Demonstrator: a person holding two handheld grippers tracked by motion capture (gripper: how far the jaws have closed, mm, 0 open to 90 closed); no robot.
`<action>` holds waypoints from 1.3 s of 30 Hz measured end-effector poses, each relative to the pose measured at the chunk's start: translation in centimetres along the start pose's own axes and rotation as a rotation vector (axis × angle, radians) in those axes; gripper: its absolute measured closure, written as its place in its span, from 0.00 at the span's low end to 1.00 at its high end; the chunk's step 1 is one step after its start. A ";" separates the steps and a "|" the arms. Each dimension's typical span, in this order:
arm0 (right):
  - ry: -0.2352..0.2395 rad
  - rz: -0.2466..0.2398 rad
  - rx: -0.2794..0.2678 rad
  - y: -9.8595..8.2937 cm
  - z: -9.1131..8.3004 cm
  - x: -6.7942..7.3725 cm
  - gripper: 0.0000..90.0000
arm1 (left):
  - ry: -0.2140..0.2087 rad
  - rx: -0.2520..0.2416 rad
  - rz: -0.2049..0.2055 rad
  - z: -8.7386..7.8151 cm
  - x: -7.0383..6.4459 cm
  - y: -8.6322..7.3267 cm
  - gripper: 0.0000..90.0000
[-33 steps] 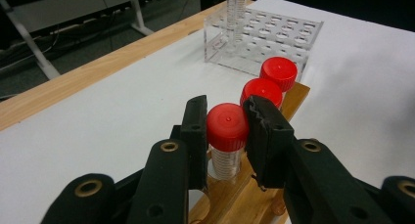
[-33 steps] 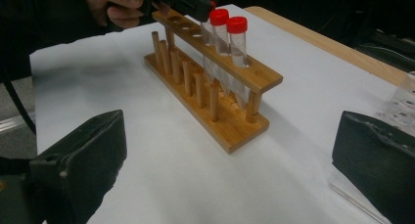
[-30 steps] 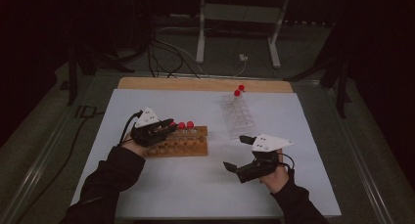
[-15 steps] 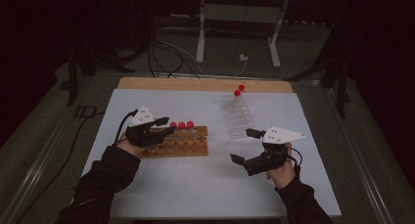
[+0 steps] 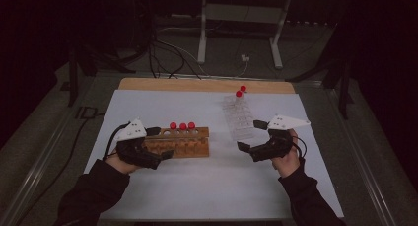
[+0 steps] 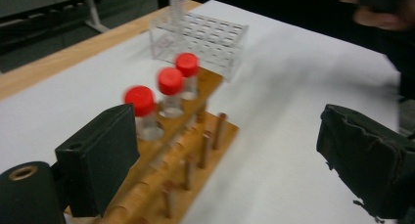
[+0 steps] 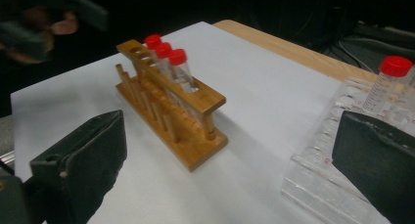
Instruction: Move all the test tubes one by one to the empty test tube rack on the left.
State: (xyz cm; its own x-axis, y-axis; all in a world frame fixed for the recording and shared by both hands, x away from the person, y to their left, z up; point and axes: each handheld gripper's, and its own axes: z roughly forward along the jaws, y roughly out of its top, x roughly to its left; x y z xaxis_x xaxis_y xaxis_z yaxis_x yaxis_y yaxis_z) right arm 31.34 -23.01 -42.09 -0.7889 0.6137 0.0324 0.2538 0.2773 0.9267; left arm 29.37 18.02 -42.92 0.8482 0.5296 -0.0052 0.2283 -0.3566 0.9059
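Wooden rack (image 5: 183, 142) sat between the left tool's (image 5: 160, 142) wide-spread jaws; the right tool (image 5: 250, 135) gaped empty beside the clear rack (image 5: 238, 118).

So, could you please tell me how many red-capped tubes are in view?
5: three side by side in the wooden rack, at; two at the clear rack's far end.

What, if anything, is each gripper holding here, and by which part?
Nothing. The left gripper stands open at the end of the wooden tube rack; the right gripper is open and empty beside the clear plastic rack.
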 end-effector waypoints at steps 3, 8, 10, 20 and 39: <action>-0.020 0.010 0.012 0.2 0.7 -0.8 0.00 | -0.031 0.004 -0.007 -0.3 -0.6 -0.5 0.04; -0.072 0.009 0.027 0.5 1.9 -2.3 0.00 | -0.052 -0.002 -0.011 -0.6 -1.3 -1.5 0.04; -0.084 0.018 0.033 0.6 2.4 -2.9 0.00 | -0.058 -0.002 -0.014 -0.5 -1.4 -1.9 0.04; -0.115 0.040 0.053 1.3 4.5 -6.6 0.00 | -0.069 -0.001 -0.020 -0.4 -1.4 -3.0 0.04; -0.178 0.059 0.149 1.7 8.2 -11.0 0.17 | -0.075 0.000 -0.017 -0.4 -1.5 -3.1 0.04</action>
State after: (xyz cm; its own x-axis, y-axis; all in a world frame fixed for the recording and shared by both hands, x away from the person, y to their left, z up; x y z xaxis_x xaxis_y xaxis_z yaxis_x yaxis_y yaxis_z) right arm 45.06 -23.26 -43.89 -0.6620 0.7494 0.0064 0.3874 0.3349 0.8589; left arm 27.17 18.63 -45.59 0.8778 0.4762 -0.0520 0.2427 -0.3486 0.9053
